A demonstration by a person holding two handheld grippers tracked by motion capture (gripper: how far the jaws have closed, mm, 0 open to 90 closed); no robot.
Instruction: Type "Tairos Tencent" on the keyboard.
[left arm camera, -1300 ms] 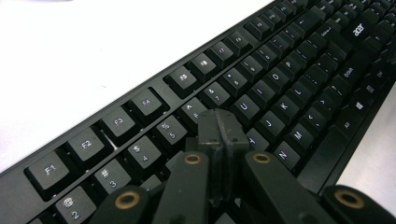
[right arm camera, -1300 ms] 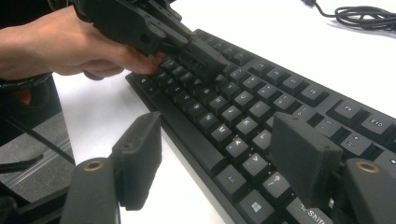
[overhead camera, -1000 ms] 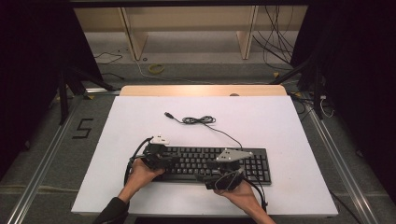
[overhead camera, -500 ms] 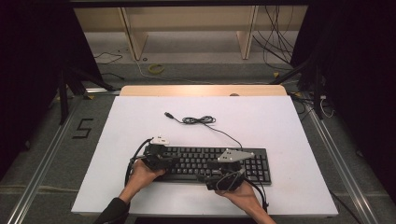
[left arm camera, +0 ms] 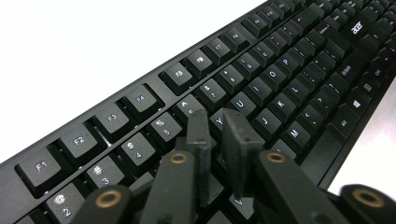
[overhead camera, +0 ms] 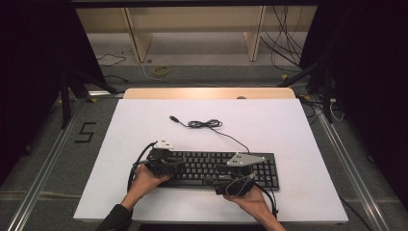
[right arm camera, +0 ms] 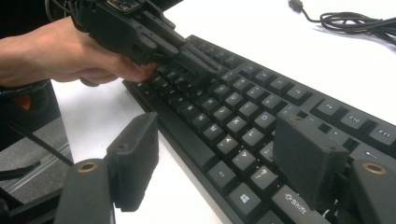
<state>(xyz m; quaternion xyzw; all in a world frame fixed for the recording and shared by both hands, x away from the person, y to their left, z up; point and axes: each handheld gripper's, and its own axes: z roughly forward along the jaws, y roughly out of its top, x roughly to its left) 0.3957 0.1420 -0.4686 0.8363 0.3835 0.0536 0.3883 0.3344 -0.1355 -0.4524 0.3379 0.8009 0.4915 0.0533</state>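
White tabletop [overhead camera: 298, 144] carries black keyboard [overhead camera: 269, 168] near front edge; its coiled cable [overhead camera: 204, 124] lies behind. Left gripper [left arm camera: 219, 122], jaws just opening to a narrow gap, rests over left keys; right gripper [right arm camera: 215, 154] spread wide, straddling keyboard's front edge

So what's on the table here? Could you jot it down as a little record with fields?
surface: white table
main item: black keyboard, near the front edge
cable: keyboard cable, coiled loosely behind it, plug lying free
left hand-held gripper: over the number and letter keys, jaws just opening slightly, nothing between them
right hand-held gripper: jaws wide apart, astride the keyboard's front edge, not pressing on it
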